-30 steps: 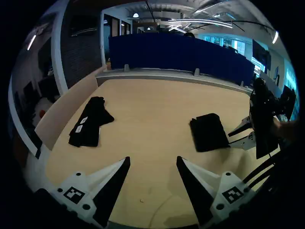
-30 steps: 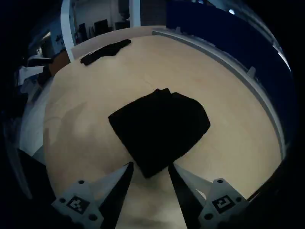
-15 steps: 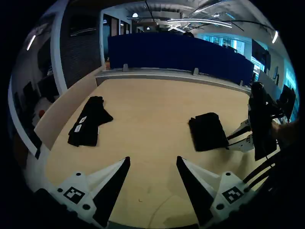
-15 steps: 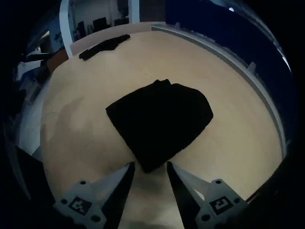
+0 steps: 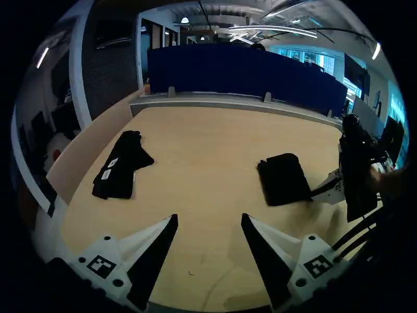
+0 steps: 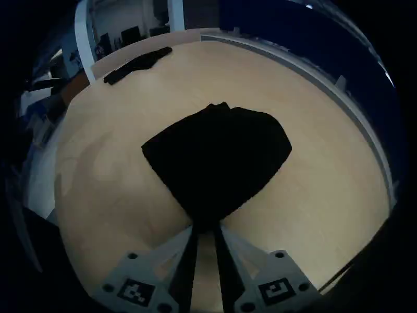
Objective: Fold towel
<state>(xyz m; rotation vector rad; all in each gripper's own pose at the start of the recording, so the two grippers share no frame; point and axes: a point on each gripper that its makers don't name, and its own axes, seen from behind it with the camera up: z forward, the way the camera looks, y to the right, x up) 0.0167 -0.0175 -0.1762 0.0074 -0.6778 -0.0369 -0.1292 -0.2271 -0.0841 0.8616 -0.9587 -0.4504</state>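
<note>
A pale wooden table (image 5: 208, 141) stands in an open office, backed by a blue divider (image 5: 234, 68). A black towel (image 6: 219, 156) lies flat on the table's right side, folded into a compact, roughly square bundle.

The right gripper (image 6: 206, 229) is down at the towel's near corner. Its fingers are drawn narrow, and the corner appears pinched between the tips. A sliver of table shows between the fingers just behind the tips. A hand (image 5: 388, 180) holds that gripper at the right edge of the scene.

The left gripper (image 5: 208, 219) hangs over bare table to the left of the towel, well apart from it. Its fingers are spread wide and hold nothing. A second black cloth (image 5: 121, 166) lies crumpled at the far left, near the table's edge.

The towel looks soft, light and limp. Lifted by one corner, it would likely droop, and its layers could slide open. It seems neither fragile nor slippery against the wood. A safer hold is probably both near corners at once, gripping through all layers at the edge, so the fold carries over evenly.
</note>
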